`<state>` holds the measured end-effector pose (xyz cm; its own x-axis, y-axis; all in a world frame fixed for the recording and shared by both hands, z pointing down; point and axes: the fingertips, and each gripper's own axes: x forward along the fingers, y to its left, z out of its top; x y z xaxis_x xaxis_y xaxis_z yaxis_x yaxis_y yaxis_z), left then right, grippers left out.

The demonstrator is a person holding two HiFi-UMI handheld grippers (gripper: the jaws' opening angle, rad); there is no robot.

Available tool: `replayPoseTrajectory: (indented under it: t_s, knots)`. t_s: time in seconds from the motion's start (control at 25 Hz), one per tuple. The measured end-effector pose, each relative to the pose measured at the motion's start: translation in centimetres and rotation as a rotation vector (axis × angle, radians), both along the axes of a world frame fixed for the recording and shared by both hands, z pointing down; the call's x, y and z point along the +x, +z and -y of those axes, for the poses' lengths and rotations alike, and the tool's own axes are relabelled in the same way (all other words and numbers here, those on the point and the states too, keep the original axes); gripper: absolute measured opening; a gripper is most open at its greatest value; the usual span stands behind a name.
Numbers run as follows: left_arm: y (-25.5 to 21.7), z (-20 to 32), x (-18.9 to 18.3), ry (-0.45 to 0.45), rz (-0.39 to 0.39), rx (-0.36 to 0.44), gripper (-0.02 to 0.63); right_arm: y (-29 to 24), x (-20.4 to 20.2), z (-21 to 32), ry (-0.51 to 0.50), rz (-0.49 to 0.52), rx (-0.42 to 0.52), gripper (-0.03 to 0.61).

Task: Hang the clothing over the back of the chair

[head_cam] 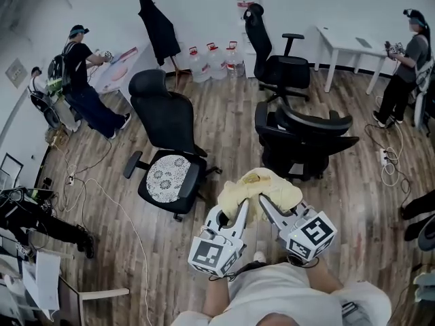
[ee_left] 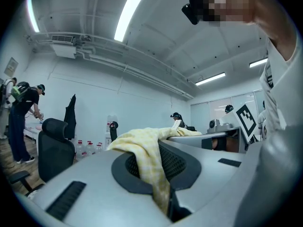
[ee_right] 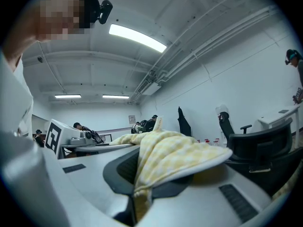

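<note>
A pale yellow checked garment (head_cam: pixel 259 190) hangs bunched in the air between my two grippers, in front of me. My left gripper (head_cam: pixel 245 203) is shut on its left side, and the cloth (ee_left: pixel 147 155) runs down into the closed jaws. My right gripper (head_cam: pixel 262 200) is shut on the right side, with the fabric (ee_right: pixel 165 160) draped over its jaws. Two black office chairs stand ahead: one with a patterned seat cushion (head_cam: pixel 166 148) at left, and another (head_cam: pixel 302 138) just beyond the garment at right.
A third black chair (head_cam: pixel 275 60) stands by the far wall near water jugs (head_cam: pixel 214 60). A dark coat (head_cam: pixel 158 26) hangs on a stand. People work at the far left (head_cam: pixel 85 80) and far right (head_cam: pixel 404 66). Cables trail across the wooden floor at left.
</note>
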<state>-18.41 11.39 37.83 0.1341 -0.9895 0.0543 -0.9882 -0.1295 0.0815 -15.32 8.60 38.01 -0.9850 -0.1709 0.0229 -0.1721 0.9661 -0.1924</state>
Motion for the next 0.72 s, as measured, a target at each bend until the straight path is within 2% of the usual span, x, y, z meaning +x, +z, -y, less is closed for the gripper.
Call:
replayPoseTrajectory:
  t_s: [0.24, 0.72]
  knots:
    - [0.0, 2.4, -1.9, 0.013, -0.009, -0.015, 0.034, 0.0, -1.9, 2.4, 0.014, -0.009, -0.014, 0.037]
    - [0.8, 9.7, -4.4, -0.022, 0.001, -0.022, 0.034, 0.9, -4.5, 9.7, -0.023, 0.003, -0.024, 0.037]
